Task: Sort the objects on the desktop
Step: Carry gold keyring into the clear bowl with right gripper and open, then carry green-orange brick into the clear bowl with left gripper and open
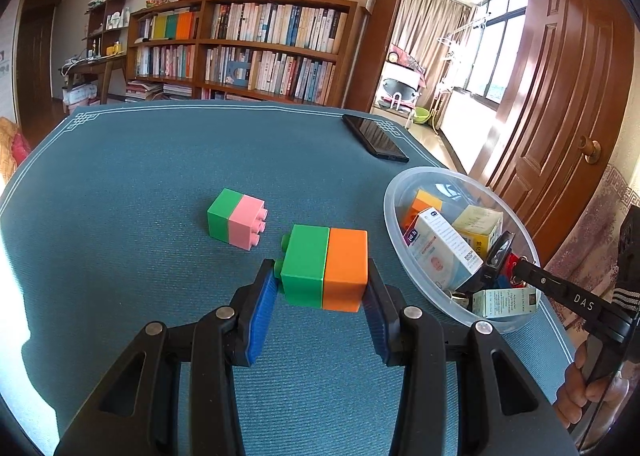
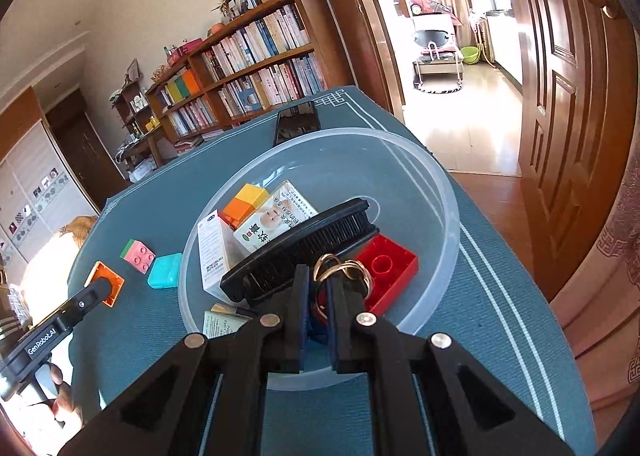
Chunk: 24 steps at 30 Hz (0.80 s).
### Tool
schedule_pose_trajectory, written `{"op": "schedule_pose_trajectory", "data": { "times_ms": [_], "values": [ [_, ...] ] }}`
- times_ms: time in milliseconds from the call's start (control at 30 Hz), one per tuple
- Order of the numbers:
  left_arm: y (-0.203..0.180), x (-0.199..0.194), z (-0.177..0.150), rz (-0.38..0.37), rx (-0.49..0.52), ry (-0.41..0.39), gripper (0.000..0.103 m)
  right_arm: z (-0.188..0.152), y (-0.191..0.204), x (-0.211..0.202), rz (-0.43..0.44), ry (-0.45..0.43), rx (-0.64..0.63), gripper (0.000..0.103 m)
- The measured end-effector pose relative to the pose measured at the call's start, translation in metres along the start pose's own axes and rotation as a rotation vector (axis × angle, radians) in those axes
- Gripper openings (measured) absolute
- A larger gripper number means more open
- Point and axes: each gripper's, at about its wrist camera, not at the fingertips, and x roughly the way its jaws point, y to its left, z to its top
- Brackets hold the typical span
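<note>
Left gripper (image 1: 322,288) straddles the green-and-orange block pair (image 1: 326,268), which lies on its side on the teal table mat (image 1: 120,175), just left of the clear plastic bowl (image 1: 390,211). The blue pads (image 1: 262,316) sit against the stud end on one side and the orange end on the other; whether they are pressing yet I cannot tell.

Handling, as I judge it: hard, light, hollow plastic, stiff, smooth-faced. The grip runs along the join, so squeezing pushes the two bricks together rather than apart. The studs make uneven contact for that pad; flat side faces would seat better.

Right gripper (image 2: 318,292) hangs over the bowl (image 2: 444,183), fingers drawn nearly together on a cluster of metal key rings (image 2: 340,272). These look thin, hard and slippery, liable to swivel.

Already in the bowl: a black comb (image 2: 304,244), a red brick (image 2: 386,270), small cartons (image 2: 274,223), an orange-yellow block (image 2: 244,199).

Left of the bowl: a green-and-pink block pair (image 1: 236,217), a teal case (image 2: 165,270). Beyond the bowl: a dark phone (image 1: 374,137).
</note>
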Motion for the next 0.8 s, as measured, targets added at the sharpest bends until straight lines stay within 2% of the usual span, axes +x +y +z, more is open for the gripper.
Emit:
{"op": "schedule_pose_trajectory", "data": {
  "times_ms": [367, 800],
  "values": [
    [-0.006, -0.001, -0.002, -0.005, 0.013, 0.002, 0.045, -0.017, -0.001, -0.014, -0.001, 0.027, -0.027, 0.01],
    [-0.013, -0.002, -0.006, -0.018, 0.038, 0.005, 0.045, -0.026, -0.007, -0.027, -0.026, -0.026, 0.008, 0.011]
  ]
}}
